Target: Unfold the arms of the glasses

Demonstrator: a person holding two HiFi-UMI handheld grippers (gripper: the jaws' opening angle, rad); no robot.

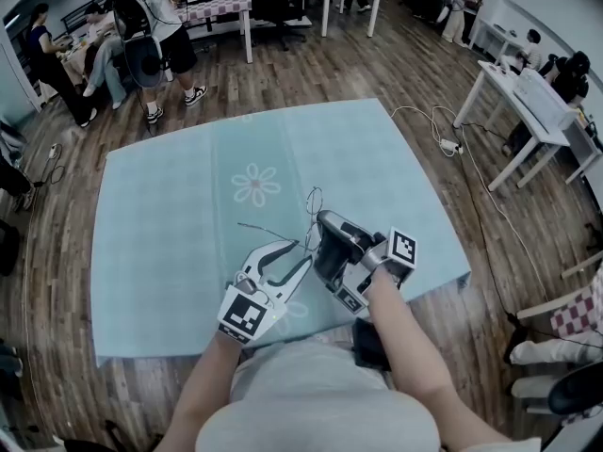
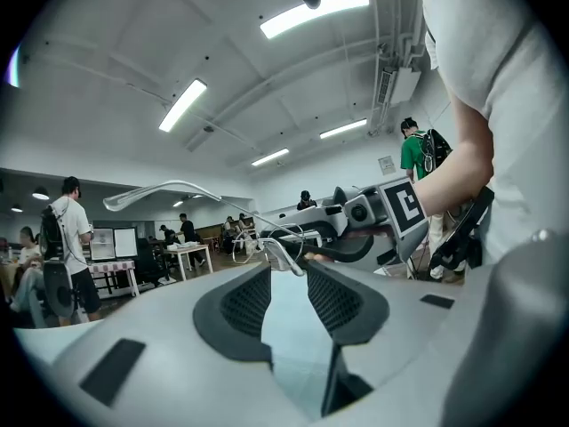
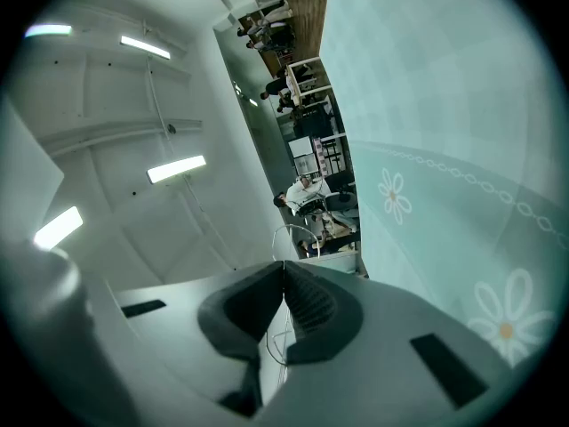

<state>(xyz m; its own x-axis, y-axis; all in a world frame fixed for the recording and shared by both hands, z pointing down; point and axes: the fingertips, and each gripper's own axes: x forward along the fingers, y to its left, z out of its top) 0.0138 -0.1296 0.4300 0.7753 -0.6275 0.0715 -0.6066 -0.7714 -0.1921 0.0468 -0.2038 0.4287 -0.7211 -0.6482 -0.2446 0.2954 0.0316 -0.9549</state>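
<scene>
Thin wire-rimmed glasses [image 1: 312, 213] hang in the air over the light blue flowered tablecloth [image 1: 188, 215], close to its near edge. My right gripper [image 1: 321, 226] is shut on the frame; in the right gripper view a lens rim [image 3: 298, 237] pokes out past the closed jaws [image 3: 284, 266]. One long arm [image 2: 178, 187] of the glasses sweeps up and to the left. The clear tip of the other arm [image 2: 281, 257] lies at the fingertips of my left gripper [image 2: 286, 270], whose jaws stand apart around it. In the head view the left gripper [image 1: 296, 251] sits just left of the right one.
The table's near edge [image 1: 283, 332] is right below the grippers. Several people [image 1: 155, 17] stand and sit at the back left. A white desk [image 1: 528, 102] stands at the right, and a cable with a power strip [image 1: 450, 145] lies on the wood floor.
</scene>
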